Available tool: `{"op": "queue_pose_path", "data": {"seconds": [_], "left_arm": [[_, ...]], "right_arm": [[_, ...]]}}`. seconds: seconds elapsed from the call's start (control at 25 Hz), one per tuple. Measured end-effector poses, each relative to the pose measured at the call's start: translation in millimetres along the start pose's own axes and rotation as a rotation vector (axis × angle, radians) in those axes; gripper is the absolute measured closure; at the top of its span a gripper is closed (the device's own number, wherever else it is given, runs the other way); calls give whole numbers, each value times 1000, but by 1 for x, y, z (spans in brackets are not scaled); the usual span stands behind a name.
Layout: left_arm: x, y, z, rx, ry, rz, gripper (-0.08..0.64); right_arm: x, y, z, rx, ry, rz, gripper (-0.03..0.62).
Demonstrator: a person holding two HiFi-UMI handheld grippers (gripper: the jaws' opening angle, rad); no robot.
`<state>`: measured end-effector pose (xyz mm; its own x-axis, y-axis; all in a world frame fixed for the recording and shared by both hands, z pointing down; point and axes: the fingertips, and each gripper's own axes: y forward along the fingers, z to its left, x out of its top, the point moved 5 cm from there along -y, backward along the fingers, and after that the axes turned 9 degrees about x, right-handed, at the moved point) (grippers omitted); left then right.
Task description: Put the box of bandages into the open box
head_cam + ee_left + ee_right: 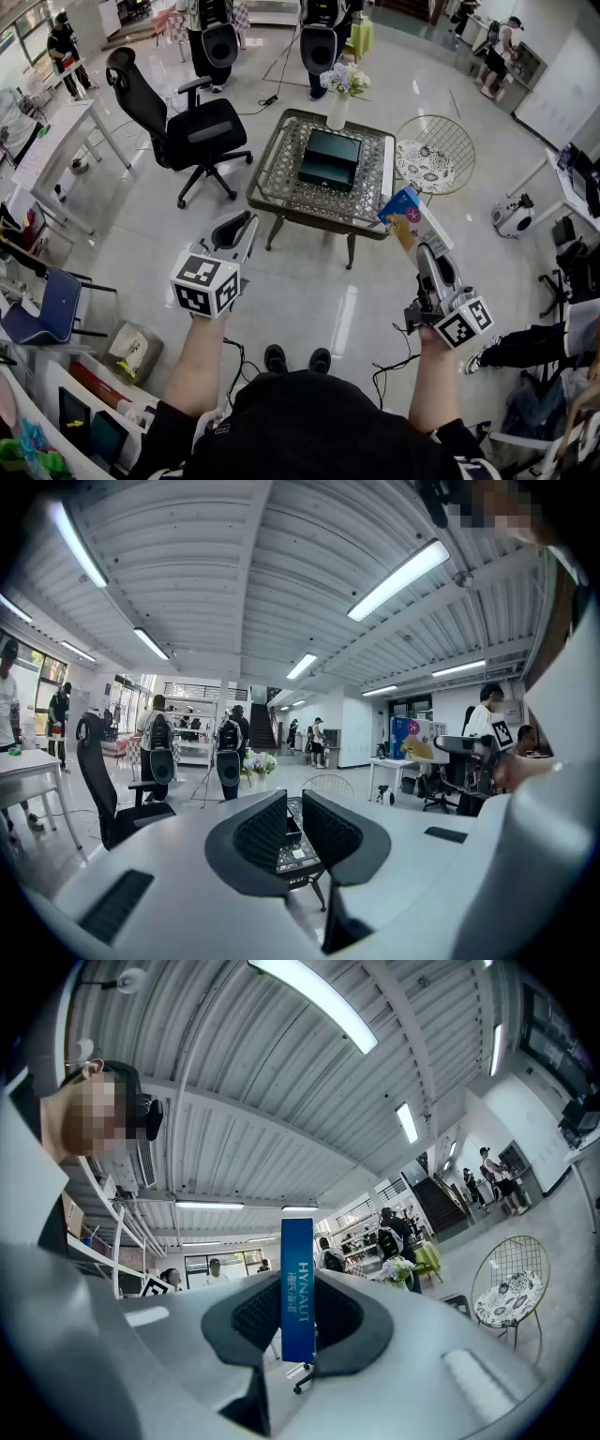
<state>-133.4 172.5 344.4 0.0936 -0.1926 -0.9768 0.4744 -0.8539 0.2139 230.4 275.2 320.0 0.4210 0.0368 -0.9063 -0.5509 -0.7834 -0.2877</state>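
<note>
- Status check, right gripper (419,246) first: clamped on the box of bandages (403,214), pads pressed on both sides of it.
- In the right gripper view, blue narrow side of that box standing upright between the jaws, sticking up well past the tips, white lettering running down it.
- From the head view, same box poking out beyond the tips, angled up and away from the hand, colourful face showing.
- Left gripper (236,228): holding nothing, jaws just a narrow gap apart, only a bit of table and floor peeking through that gap in the left gripper view.
- Open box (330,157): dark green, top open, sitting on the glass-topped table (281,192), ahead of both grippers, off to the left of the right gripper's tips and to the right of the left one's.
- Held box well apart from the open box, up in the air near the table's corner closest to the right gripper.
- Vase of flowers (339,89) at the far edge of the table, beyond the open box from either gripper.
- Black office chair (183,127) ahead and to the left of the left gripper.
- Round wire chair (433,155) straight ahead of the right gripper, past the held box.
</note>
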Motion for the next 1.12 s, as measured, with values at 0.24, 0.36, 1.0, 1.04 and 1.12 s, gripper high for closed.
{"op": "queue_pose_path", "data": {"seconds": [0.24, 0.36, 1.0, 1.04, 1.12], "left_arm": [[0, 1, -3, -6, 3, 1, 506], [0, -2, -2, -11, 4, 1, 506], [-6, -25, 29, -30, 33, -21, 511], [-9, -25, 33, -24, 32, -21, 511], [-13, -24, 40, -16, 21, -18, 511]], "right_arm": [[0, -1, 0, -3, 2, 2, 514], [-2, -1, 5, 1, 6, -1, 514], [-43, 53, 34, -20, 44, 26, 508], [-46, 56, 36, -29, 37, 38, 508], [-52, 62, 36, -35, 35, 53, 508]]}}
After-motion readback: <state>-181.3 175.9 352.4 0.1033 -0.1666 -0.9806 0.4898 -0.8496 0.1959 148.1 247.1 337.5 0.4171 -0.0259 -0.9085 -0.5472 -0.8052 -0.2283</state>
